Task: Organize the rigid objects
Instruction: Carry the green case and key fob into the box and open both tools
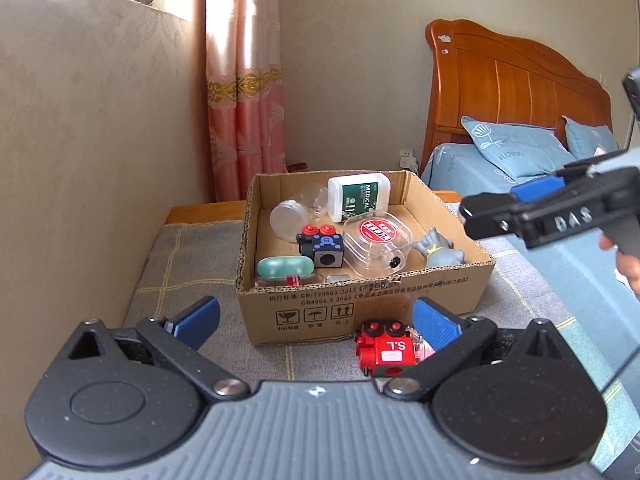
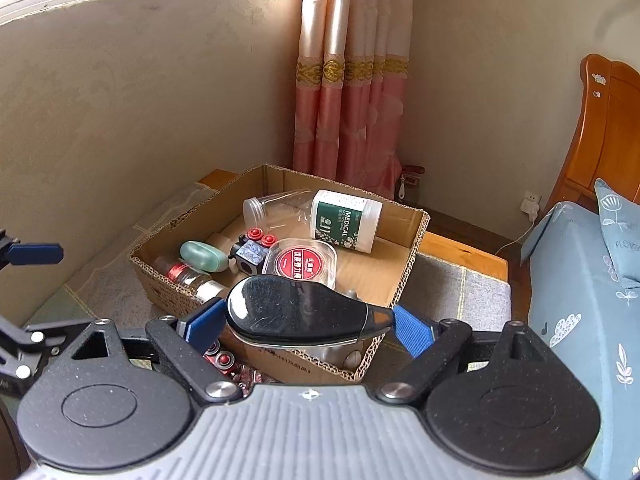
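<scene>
A cardboard box (image 1: 360,304) stands on a grey checked blanket and holds several items: a white and green MEDICAL jar (image 1: 358,196), a clear jar (image 1: 290,216), a black and blue cube (image 1: 322,246), a clear case with a red label (image 1: 378,244), a teal case (image 1: 284,268) and a grey figurine (image 1: 438,248). My left gripper (image 1: 316,322) is open just before the box, with a red toy engine (image 1: 384,350) by its right finger. My right gripper (image 2: 306,324) is shut on a glossy black mouse-shaped object (image 2: 296,312) above the box's near corner (image 2: 360,368).
A beige wall (image 1: 80,120) runs along the left. A pink curtain (image 1: 244,100) hangs behind the box. A wooden bed with blue bedding and pillows (image 1: 516,148) lies to the right. The grey blanket (image 1: 192,280) surrounds the box. Small red items (image 2: 222,358) lie below my right gripper.
</scene>
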Available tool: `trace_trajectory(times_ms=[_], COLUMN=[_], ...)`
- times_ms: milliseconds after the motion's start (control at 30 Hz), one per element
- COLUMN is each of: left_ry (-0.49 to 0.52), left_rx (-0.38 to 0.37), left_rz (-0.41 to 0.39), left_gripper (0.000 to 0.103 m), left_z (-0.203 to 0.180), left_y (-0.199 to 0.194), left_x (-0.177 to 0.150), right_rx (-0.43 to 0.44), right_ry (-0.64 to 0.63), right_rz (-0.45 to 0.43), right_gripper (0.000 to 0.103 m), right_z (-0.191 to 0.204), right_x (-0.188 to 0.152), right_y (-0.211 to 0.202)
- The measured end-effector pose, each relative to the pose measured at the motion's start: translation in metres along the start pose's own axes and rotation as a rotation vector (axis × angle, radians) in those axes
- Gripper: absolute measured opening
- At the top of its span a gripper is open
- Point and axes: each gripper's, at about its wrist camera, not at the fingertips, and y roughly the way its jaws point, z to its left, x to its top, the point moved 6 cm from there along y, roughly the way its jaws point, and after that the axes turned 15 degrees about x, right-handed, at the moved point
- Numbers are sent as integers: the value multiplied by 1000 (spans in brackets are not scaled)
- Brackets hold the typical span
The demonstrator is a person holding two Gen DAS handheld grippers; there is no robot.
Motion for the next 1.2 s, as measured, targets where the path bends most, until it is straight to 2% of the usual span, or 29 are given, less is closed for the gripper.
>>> trace_trajectory(times_ms=[233, 467, 767, 967, 1033, 1200], left_ry=[-18, -30, -35, -43, -43, -50], left_rx=[30, 42, 44, 44, 48, 49], left_rz=[4, 22, 42, 60, 56, 50], left_gripper=[102, 102, 102, 102, 102, 102], left_z=[7, 8, 8, 12, 12, 15], left_y=[-5, -8, -9, -7, -8, -9], left_x=[-3, -10, -14, -20, -19, -18], right_rx=[-35, -59, -54, -76, -76, -72], right_ry=[17, 80, 177, 203, 212, 221], right_rz=[16, 68, 137, 152, 147, 126], right_gripper=[93, 93, 93, 93, 103, 103], right_z=[-22, -49, -74, -81, -83, -83], right_x=[29, 50, 62, 64, 64, 67], right_y=[34, 75, 112, 124, 125, 119])
